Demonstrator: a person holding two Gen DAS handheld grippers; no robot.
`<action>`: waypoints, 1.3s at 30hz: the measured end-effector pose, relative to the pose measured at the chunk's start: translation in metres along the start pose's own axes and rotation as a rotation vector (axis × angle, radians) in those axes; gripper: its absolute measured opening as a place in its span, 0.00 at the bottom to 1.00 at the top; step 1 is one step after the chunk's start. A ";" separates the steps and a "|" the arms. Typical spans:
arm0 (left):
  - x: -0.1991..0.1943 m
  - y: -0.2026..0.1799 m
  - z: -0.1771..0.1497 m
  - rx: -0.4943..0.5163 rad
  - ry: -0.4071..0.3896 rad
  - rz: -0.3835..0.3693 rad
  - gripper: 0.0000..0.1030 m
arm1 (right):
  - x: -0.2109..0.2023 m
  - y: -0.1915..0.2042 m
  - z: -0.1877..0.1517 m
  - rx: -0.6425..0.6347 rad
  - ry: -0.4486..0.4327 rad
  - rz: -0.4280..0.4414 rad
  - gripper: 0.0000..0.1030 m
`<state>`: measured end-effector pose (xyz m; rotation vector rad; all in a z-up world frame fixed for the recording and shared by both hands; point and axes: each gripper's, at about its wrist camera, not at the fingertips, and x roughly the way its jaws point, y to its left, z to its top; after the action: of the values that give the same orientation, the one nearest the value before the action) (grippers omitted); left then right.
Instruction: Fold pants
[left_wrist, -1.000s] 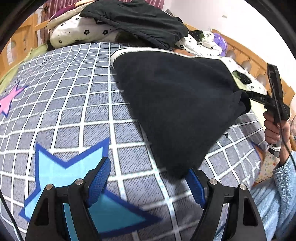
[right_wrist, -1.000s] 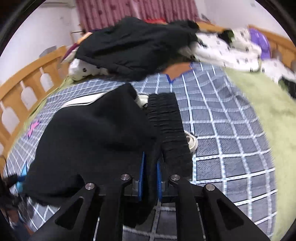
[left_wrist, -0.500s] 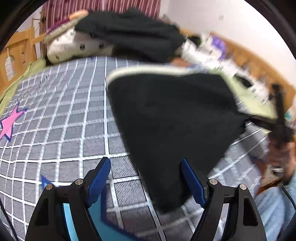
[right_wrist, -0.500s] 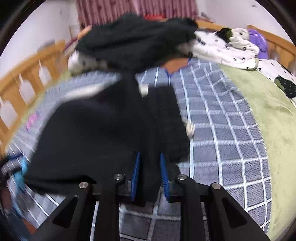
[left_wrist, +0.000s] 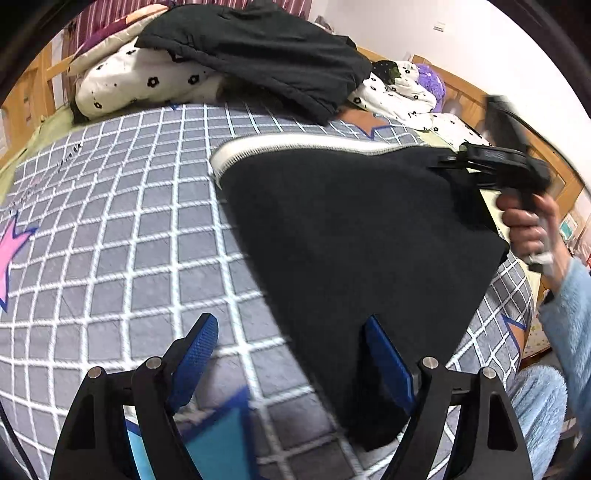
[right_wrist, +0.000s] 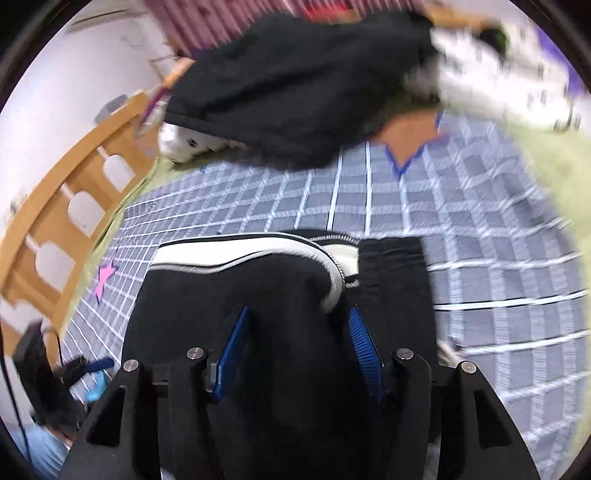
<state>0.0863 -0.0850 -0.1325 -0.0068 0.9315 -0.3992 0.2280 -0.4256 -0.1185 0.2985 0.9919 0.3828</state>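
Bed (left_wrist: 110, 221) under a grey checked sheet with white grid lines fills the field ahead of both claws; pink star print far left of the left claw, blue star patch directly beneath it. Wooden rail (right_wrist: 62, 206) runs along the bed's edge, far left of the right claw.

Pile (left_wrist: 258, 48) of dark clothing and white flower-print bedding lies at the far end, well ahead of both claws.

Pants (left_wrist: 351, 240), black with a white stripe along the far edge, lie spread on the sheet ahead and to the right of the left claw. Near corner of the fabric reaches down to the left claw's right pad and overlaps it. In the right wrist view the pants (right_wrist: 288, 332) pass between the pads, black ribbed waistband just right of centre, white trim folded beside it.

Left claw (left_wrist: 291, 362): jaws wide apart, nothing gripped; left pad over bare sheet.

Right claw (right_wrist: 299, 350): jaws parted, blue pads standing clear on either side of the cloth, not pinching it. In the left wrist view it sits at the pants' far right edge (left_wrist: 454, 162), with a hand (left_wrist: 528, 225) on its handle.
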 end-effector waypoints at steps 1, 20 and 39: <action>-0.001 0.004 0.001 0.001 -0.001 -0.001 0.79 | 0.015 -0.008 0.007 0.057 0.037 0.055 0.55; 0.030 -0.007 -0.013 -0.059 0.040 -0.120 0.80 | -0.054 0.005 -0.053 -0.205 -0.246 -0.266 0.39; 0.095 0.024 0.050 -0.230 0.092 -0.258 0.64 | 0.005 -0.020 -0.013 -0.183 0.043 -0.264 0.60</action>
<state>0.1834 -0.1030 -0.1805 -0.3234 1.0670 -0.5325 0.2230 -0.4407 -0.1373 -0.0075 1.0161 0.2379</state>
